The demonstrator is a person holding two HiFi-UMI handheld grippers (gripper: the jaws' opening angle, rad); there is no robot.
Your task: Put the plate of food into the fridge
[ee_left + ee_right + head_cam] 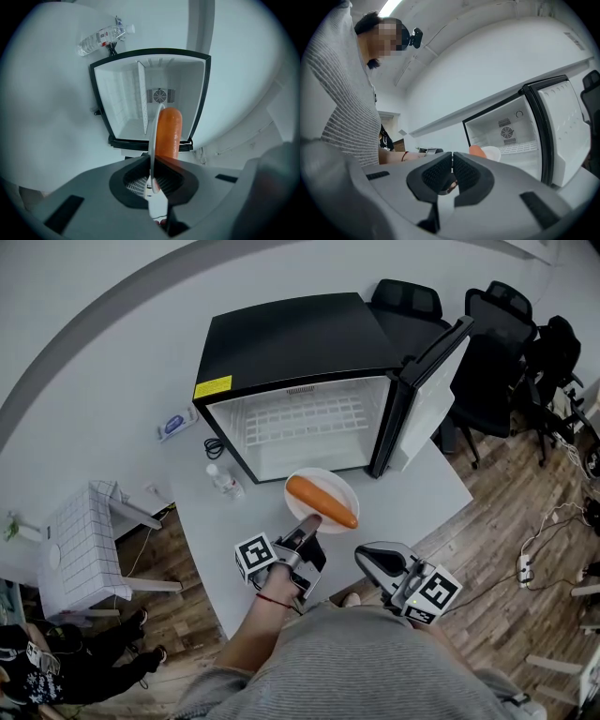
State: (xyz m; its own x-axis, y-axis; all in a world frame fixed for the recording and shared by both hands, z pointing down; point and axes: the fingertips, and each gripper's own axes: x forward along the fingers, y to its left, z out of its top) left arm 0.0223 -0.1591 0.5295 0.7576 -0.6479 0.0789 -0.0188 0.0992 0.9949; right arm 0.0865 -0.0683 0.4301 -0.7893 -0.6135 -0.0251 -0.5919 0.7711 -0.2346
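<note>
Plate gripped in front of the open fridge.
Left gripper is clenched on the plate's rim at its 7 o'clock, and an orange food piece lies on top. The plate is at the fridge's 6 o'clock. Right gripper is closed on nothing at the plate's 4 o'clock.

The left gripper reaches forward at the end of a bare forearm, which has a red thread around the wrist. Its jaws stand almost together and pinch the near rim of the plate. The right gripper sits lower, close to the person's body and just beside the left one. Its jaws are pressed together with nothing between them. Both grippers point forward.
</note>
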